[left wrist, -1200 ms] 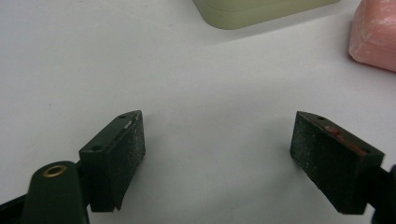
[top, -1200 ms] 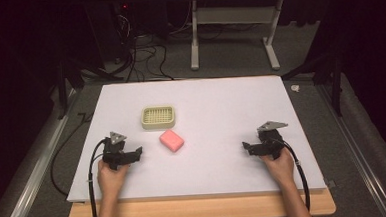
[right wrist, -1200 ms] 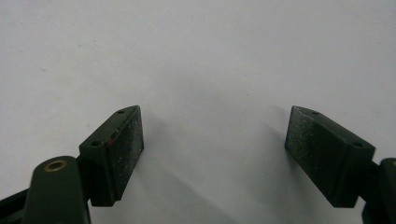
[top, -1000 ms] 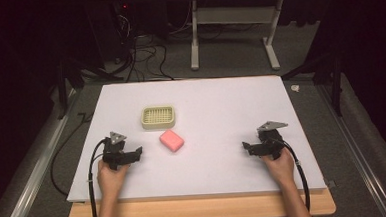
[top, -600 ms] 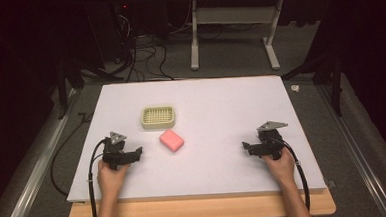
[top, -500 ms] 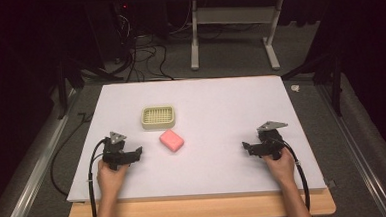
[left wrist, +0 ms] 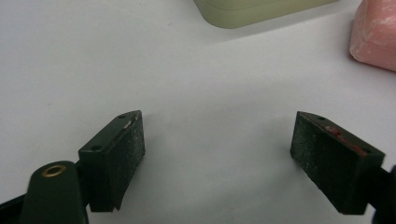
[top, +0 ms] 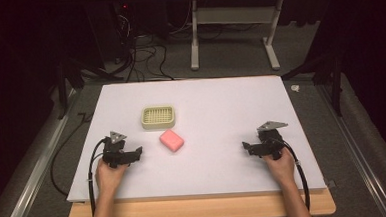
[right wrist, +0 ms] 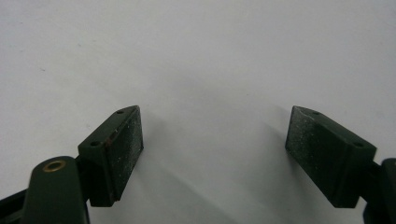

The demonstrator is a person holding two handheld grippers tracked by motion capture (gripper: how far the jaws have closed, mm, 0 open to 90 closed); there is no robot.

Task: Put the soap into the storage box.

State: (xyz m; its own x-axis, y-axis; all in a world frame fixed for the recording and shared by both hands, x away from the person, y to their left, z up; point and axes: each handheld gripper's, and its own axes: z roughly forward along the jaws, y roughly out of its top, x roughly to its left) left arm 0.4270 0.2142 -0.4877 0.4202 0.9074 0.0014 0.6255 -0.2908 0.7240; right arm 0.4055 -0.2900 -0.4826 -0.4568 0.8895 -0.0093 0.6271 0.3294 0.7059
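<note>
A pink soap bar (top: 172, 140) lies on the white table (top: 216, 107), just in front of a pale cream soap dish (top: 158, 117) with a grid top. My left gripper (top: 138, 152) rests on the table left of the bar, open and holding nothing. From the left gripper view, its own gripper (left wrist: 217, 140) has the soap bar (left wrist: 374, 39) at the upper right and the dish (left wrist: 252, 9) along the top edge. Far to the right on the table, my right gripper (top: 245, 146) sits open too, and in the right gripper view that gripper (right wrist: 214, 135) has bare table between its jaws.
Beyond the table's far edge are the metal legs of a stand (top: 232, 26) and loose cables (top: 143, 51) on the floor. A wooden board edge (top: 201, 210) runs along the near side. A small white object (top: 295, 88) lies off the table's right edge.
</note>
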